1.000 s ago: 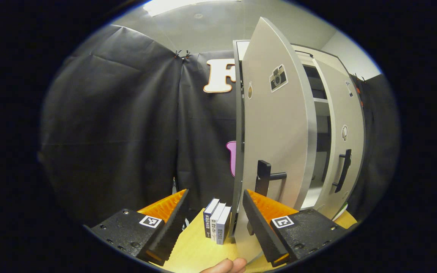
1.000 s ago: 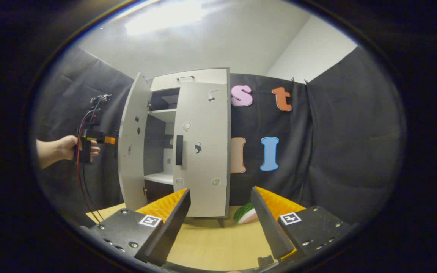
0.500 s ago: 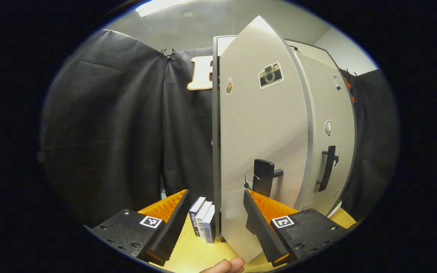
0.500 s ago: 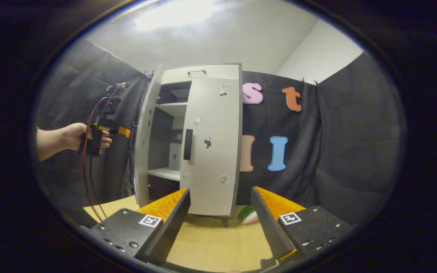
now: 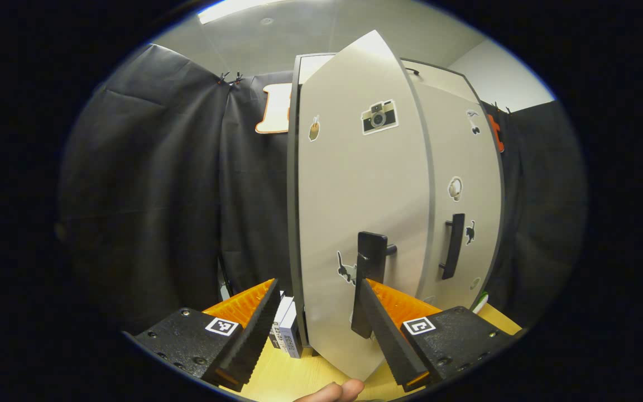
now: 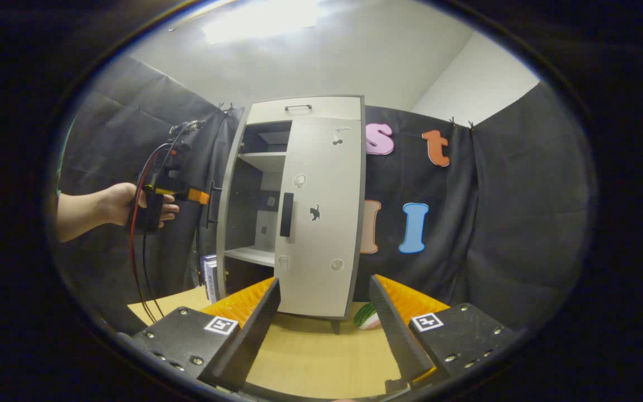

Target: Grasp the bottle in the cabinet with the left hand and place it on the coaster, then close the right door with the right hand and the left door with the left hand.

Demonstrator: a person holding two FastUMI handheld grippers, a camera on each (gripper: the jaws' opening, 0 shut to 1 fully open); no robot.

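1. The left door (image 5: 363,223) stood directly ahead of the left hand-held gripper (image 5: 316,324), hinged at its left edge and not yet shut. Its tall panel ran upright, and its free edge lay to the right, near the right door (image 5: 464,190).
2. The left hand-held gripper was spread wide and gripped nothing. Its right finger (image 5: 380,326) sat against or just in front of the left door's lower face below the black handle (image 5: 370,262); contact could not be told from this view. The remaining push, by my judgement, would go forward and to the right, along the door's swing.
3. The right hand-held gripper (image 6: 324,335) was also spread and empty, held well back over the desk (image 6: 310,357). The left one was clearly the nearer to the left door.
4. The right gripper view showed what the close view could not: the left door seen almost edge-on (image 6: 222,223), with the cabinet's shelves (image 6: 254,255) open to sight beside the right door (image 6: 321,218), which lay flush. It also showed the hand (image 6: 126,204) holding the left hand-held gripper (image 6: 198,196) at the door's handle height.
5. The left gripper view gave the stickers and small books (image 5: 288,335) on the desk beside the cabinet.
6. The bottle and coaster could not be seen, so their place could not be told.
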